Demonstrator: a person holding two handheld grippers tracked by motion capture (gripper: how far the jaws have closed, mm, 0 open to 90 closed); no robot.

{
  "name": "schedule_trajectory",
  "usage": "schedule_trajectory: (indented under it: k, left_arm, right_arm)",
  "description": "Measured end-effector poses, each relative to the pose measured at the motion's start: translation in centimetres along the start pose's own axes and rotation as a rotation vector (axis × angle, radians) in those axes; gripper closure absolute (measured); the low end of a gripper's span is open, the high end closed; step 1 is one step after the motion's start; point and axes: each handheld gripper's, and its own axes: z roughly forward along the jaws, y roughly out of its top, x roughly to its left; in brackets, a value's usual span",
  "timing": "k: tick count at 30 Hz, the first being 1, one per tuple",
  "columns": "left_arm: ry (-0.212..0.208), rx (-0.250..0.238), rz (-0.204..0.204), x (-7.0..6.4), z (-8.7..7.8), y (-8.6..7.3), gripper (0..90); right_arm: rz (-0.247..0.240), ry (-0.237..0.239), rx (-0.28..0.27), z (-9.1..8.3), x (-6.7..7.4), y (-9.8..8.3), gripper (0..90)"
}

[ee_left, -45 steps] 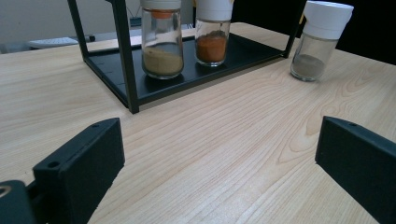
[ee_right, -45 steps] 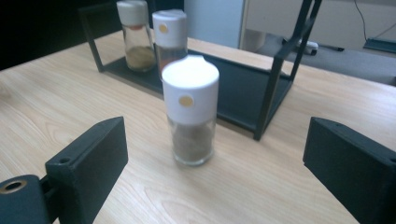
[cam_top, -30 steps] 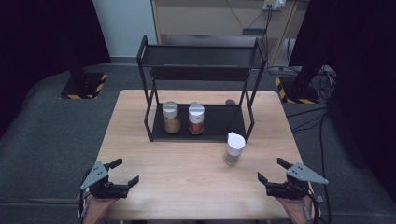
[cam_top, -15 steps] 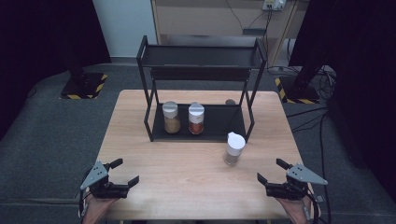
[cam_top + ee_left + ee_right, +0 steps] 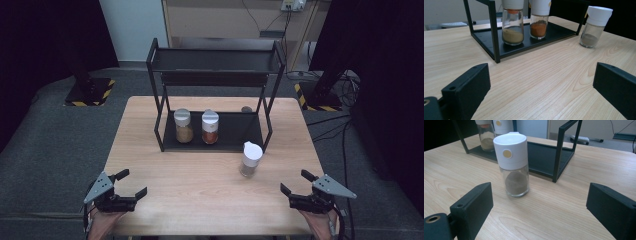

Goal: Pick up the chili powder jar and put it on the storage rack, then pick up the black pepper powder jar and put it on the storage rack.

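The jar of grey-brown powder (image 5: 251, 159) stands upright on the table (image 5: 200, 200), just off the rack (image 5: 215, 80) at its 5 o'clock corner. The right gripper (image 5: 296, 184), at the jar's 4 o'clock, gapes wide and empty; the left gripper (image 5: 131, 183), at 8 o'clock, likewise.

Landmark: black rack (image 5: 215, 95). Its lower shelf holds two jars (image 5: 196, 126) at the left; the right half is bare. A grey-spice jar (image 5: 250, 159) stands just before the rack's front-right post. The table (image 5: 200, 200) nearer than that lies unobstructed.
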Motion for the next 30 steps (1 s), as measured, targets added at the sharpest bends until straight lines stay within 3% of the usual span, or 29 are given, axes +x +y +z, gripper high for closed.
schedule_trajectory:
  k: [23, 30]
  left_arm:
    - [-0.012, 0.015, 0.000, -0.12, 0.15, 0.34, 0.0]
    - [0.004, 0.008, -0.012, -0.58, 0.16, 0.49, 0.0]
  right_arm:
    - [-0.006, 0.020, 0.010, 0.01, 0.10, 0.26, 6.0]
    - [-0.004, 0.027, 0.016, 0.09, 0.18, 0.58, 5.0]
